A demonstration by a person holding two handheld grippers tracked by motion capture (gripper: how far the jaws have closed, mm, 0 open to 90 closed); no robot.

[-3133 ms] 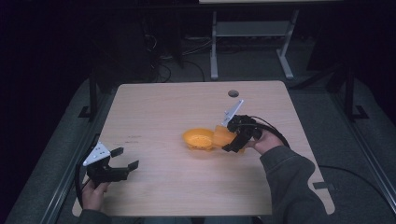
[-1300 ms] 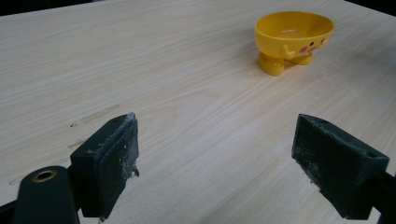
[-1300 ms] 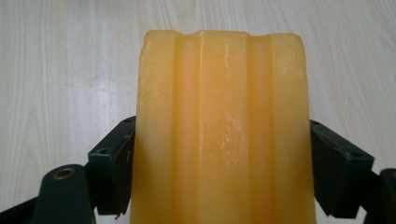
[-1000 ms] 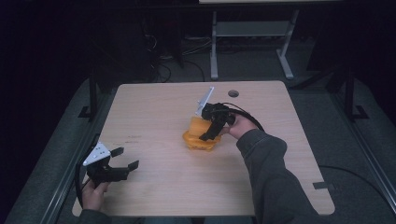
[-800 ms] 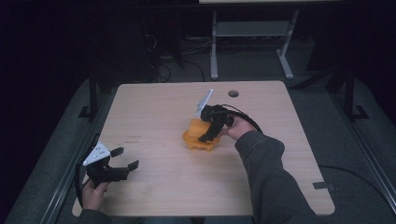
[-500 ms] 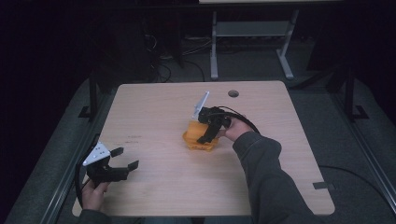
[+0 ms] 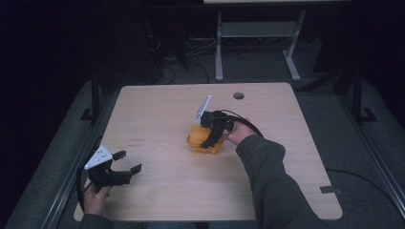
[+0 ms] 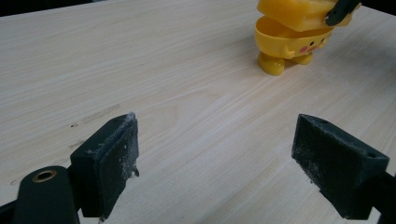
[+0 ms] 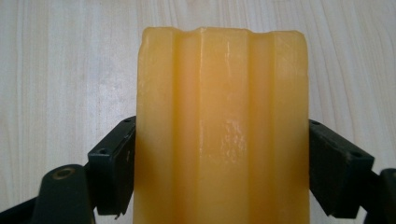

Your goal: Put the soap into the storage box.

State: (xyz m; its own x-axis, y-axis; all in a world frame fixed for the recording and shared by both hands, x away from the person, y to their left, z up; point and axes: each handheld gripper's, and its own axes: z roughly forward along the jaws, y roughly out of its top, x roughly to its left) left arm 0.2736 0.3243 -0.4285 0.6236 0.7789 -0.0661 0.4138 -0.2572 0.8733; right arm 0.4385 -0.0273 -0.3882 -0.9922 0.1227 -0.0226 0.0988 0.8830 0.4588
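1. In your right gripper view, the yellow lid [image 9: 222, 126] covers the middle, so what sits below it is hidden; its bottom edge is cut off by the frame.
2. In the left gripper view, the top of the yellow toy container [image 8: 289, 44] is cut off, and you see only a black tip at its upper part.
3. The lid is glossy plastic with vertical ribs. The container has small round feet and a pink cheek spot. The surface [image 7: 157, 119] is pale wood grain with a round hole [image 7: 238, 95] at the far side.
4. Your right hand-held gripper [image 7: 213, 135] is clenched on the lid, directly above the container, at the middle of the surface.
5. Your left hand-held gripper [image 7: 125, 161] is released, jaws wide apart, at the near left corner, well apart from the container.
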